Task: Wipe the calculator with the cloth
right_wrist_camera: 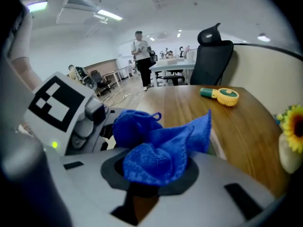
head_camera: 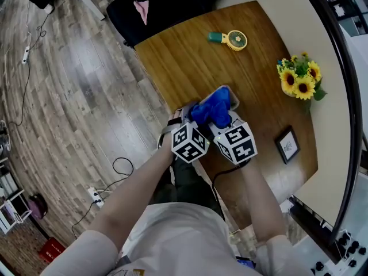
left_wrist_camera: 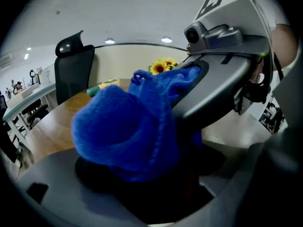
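Your left claw and right claw both pinch the blue cloth. The calculator lies right under it on the desk, nearer your right claw.

Blue fuzzy cloth, all bunched up, pinched at once by left gripper and right gripper. Heaped over calculator, mostly buried, only pale edge peeking out.

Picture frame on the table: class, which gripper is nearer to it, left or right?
Right. The right gripper is to the left of the picture frame in the head view; the left gripper is farther off, beyond the right one. Both hold the blue cloth.
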A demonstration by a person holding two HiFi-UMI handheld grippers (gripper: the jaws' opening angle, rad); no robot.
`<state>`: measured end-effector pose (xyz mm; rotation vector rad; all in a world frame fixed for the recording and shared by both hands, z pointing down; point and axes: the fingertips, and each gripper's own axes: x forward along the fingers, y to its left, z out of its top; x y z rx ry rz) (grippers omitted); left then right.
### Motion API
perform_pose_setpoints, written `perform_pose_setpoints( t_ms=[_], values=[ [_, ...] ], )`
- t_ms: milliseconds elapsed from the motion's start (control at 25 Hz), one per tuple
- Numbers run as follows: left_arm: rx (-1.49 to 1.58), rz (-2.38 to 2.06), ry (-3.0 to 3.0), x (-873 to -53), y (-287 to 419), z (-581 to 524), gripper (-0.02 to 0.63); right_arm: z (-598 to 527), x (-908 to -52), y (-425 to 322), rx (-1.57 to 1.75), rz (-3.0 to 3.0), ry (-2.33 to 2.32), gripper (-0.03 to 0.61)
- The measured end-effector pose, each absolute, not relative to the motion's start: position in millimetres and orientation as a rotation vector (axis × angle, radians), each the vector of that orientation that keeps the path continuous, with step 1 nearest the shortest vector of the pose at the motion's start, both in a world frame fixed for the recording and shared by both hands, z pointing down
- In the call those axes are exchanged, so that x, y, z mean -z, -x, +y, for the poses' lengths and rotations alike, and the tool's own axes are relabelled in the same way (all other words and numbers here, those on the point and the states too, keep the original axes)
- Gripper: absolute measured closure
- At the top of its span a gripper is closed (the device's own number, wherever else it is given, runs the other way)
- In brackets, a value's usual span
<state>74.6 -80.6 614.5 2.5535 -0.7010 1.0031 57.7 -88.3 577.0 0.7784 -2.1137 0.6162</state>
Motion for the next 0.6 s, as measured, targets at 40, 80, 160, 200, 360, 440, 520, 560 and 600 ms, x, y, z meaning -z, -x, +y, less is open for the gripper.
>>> perform_pose_setpoints(
  t_ms=[40, 80, 160, 200, 360, 440, 520, 560, 600],
  values=[
    [-1.003, -0.7, -2.554, -614, -75, -80, 0.164, -85, -577, -63, -0.618, -2.105, -0.751, 0.488],
    [-1.003, -0.699, -2.554, -614, -75, -80, 0.164, -82, -578, -69, -0.617, -2.093, -0.728, 0.488],
    [-1.003, -0.698, -2.555, -615, -76, -80, 0.164, -75, -579, -82, -0.598, -2.055, -0.696, 0.486],
    [-1.003, -0.698, -2.555, -615, -75, -80, 0.164, -72, -580, -89, -0.586, -2.03, -0.686, 0.486],
    [-1.005, -0.698, -2.553, -615, -74, -80, 0.164, -59, -587, -129, -0.55, -1.874, -0.72, 0.486],
    [-1.003, -0.701, -2.55, -616, -74, -80, 0.164, -55, -588, -153, -0.545, -1.799, -0.799, 0.488],
    [-1.0, -0.708, -2.541, -617, -75, -77, 0.164, -51, -581, -171, -0.573, -1.767, -0.884, 0.488],
    [-1.0, -0.711, -2.538, -617, -75, -77, 0.164, -50, -575, -178, -0.595, -1.767, -0.925, 0.486],
    [-1.002, -0.712, -2.535, -618, -75, -77, 0.164, -50, -569, -182, -0.613, -1.774, -0.966, 0.486]
  ],
)
